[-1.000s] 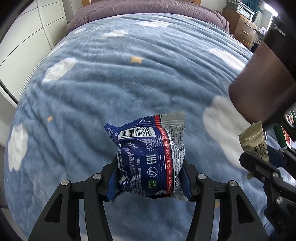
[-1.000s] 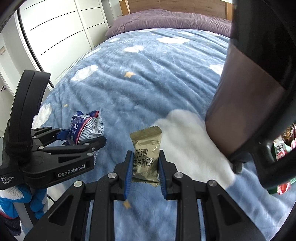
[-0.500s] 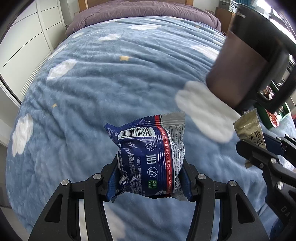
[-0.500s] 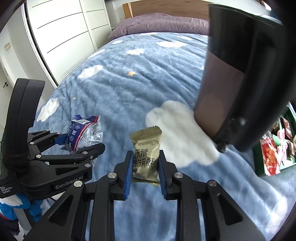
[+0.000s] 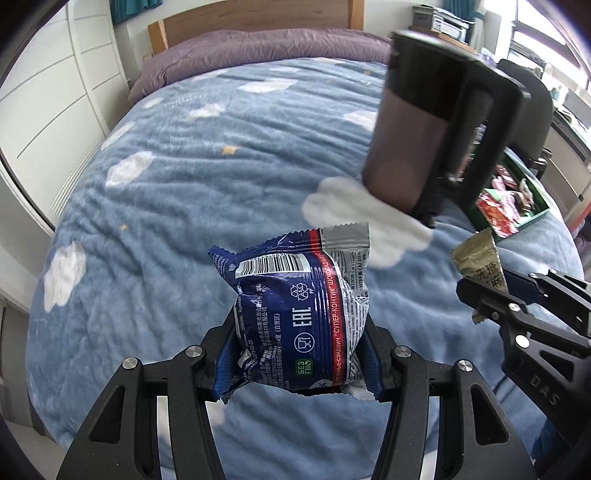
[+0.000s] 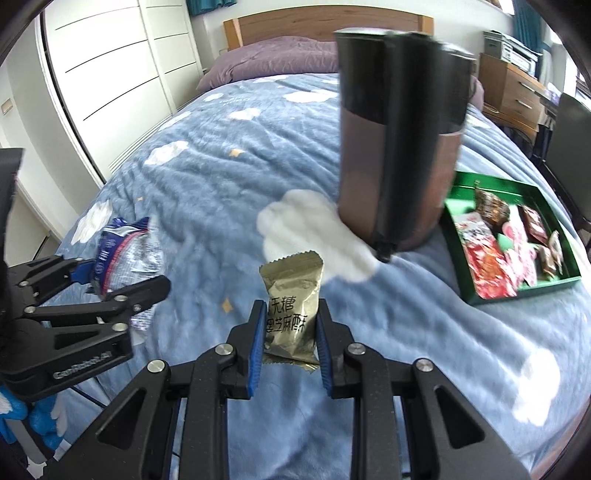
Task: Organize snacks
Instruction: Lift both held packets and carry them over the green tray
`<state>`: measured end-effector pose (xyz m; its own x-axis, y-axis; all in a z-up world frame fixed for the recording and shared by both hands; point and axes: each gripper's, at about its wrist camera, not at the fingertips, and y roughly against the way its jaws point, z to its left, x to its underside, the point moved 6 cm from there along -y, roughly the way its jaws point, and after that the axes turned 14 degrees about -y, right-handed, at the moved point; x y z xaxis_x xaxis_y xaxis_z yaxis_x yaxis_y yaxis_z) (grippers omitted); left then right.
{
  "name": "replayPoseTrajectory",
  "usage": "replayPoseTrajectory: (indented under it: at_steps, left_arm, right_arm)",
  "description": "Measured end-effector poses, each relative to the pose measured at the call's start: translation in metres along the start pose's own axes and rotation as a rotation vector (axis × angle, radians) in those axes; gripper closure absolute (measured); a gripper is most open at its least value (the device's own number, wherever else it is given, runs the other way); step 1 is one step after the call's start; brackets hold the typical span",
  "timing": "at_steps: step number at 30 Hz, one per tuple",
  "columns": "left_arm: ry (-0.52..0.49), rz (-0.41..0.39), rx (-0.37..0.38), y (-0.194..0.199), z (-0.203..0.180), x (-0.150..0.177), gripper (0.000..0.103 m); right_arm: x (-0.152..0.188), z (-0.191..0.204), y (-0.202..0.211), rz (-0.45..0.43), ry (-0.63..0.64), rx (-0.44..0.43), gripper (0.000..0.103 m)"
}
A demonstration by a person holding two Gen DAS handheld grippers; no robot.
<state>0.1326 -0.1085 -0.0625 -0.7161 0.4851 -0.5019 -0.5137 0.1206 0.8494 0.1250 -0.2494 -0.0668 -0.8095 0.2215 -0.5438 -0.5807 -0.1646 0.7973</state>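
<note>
- Blue fleece with white clouds and small yellow stars covers the bed (image 5: 192,177), and both grippers hang above it, clear of the cloth.
- The left gripper (image 5: 301,354) has its two fingers clamped on the sides of a navy, red and silver snack pack (image 5: 299,306); the pack stands upright between the blue pads, barcode near the top, crimped silver edge at the upper right.
- From the right wrist view the same pack (image 6: 125,254) shows at the left, blurred, sticking out of the left gripper (image 6: 122,284).
- The right gripper (image 6: 290,332) pinches a small gold sachet (image 6: 291,314) with dark Chinese characters; its fingers are pressed together on the lower half, and the zigzag top edge stands free above them.
- From the left wrist view that sachet (image 5: 478,258) peeks up at the right edge, held in the right gripper (image 5: 491,291).
- A green tray (image 6: 461,266) lies on the bed to the right, well apart from both held packs, and holds red, pink and brown wrapped snacks.
- A dark brown cylinder with a black top and a black bar (image 6: 399,147) appears between the grippers and the tray; what it rests on is unclear.
- A purple pillow (image 5: 258,55) lies against a wooden headboard (image 5: 255,22) at the far end, with white wardrobe doors (image 6: 122,62) on the left.
</note>
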Motion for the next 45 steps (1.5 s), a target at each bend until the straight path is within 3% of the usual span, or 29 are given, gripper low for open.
replayPoseTrajectory:
  at_steps: [13,45]
  left_arm:
    - [-0.090,-0.069,0.031,0.039,-0.049,-0.014,0.053]
    - [-0.334,-0.111,0.130,0.063,-0.196,-0.064,0.053]
  right_arm:
    - [0.000,-0.043,0.033,-0.060,-0.064,0.037,0.099]
    - [-0.028,-0.205,0.082,-0.178,-0.264,0.141,0.100]
